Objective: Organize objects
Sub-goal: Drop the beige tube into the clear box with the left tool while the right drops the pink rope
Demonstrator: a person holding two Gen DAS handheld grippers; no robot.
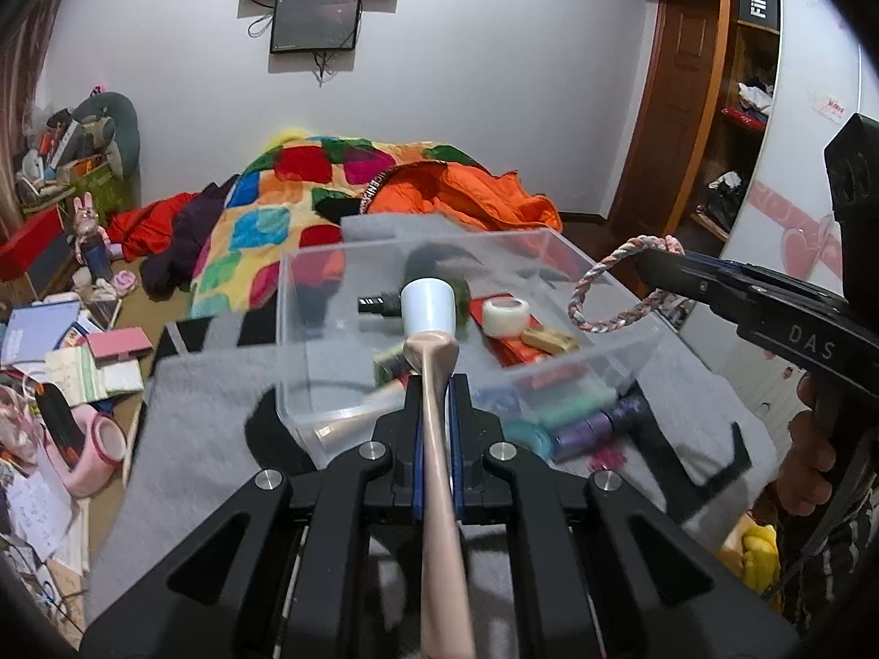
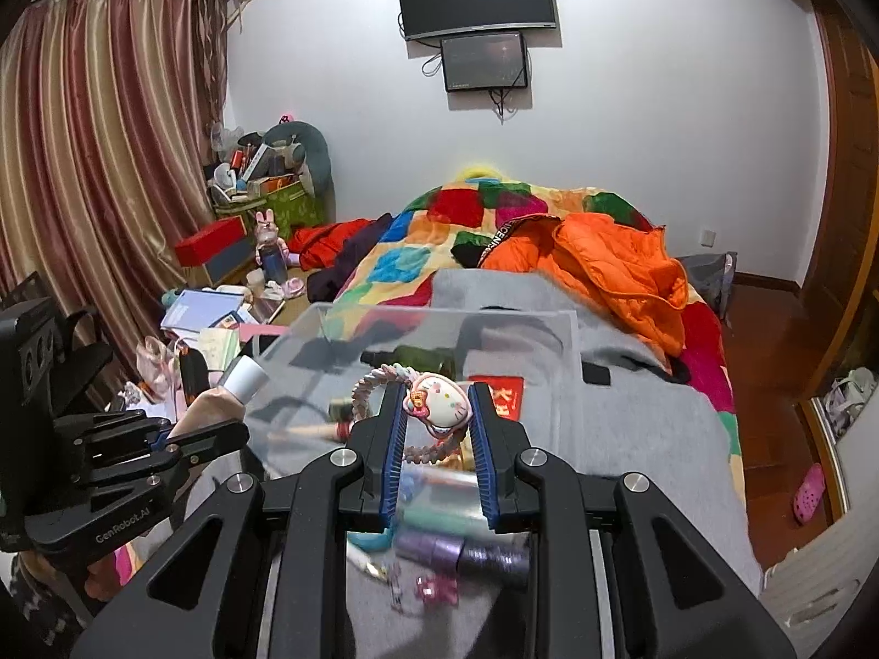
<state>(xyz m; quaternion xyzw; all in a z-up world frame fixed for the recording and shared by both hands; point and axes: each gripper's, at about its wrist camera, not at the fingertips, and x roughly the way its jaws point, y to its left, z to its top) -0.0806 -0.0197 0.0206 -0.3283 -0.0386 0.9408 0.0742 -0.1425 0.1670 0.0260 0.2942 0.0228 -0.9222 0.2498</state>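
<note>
Clear plastic box [image 1: 307, 340] holding tape roll [image 1: 505, 312]

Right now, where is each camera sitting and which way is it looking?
Left wrist: sits on the left gripper, facing the clear box and bed; its fingers pinch a beige tube; the right gripper shows.
Right wrist: sits on the right gripper, facing the same way; its fingers hold a cat hair tie; the left gripper shows.
Shared: box, bed, wall screens.

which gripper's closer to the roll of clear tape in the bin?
Probably right. The right gripper, holding the hair tie, hangs at the bin's right side near the tape roll; the left gripper, clamping the tube, sits at the near wall.
</note>
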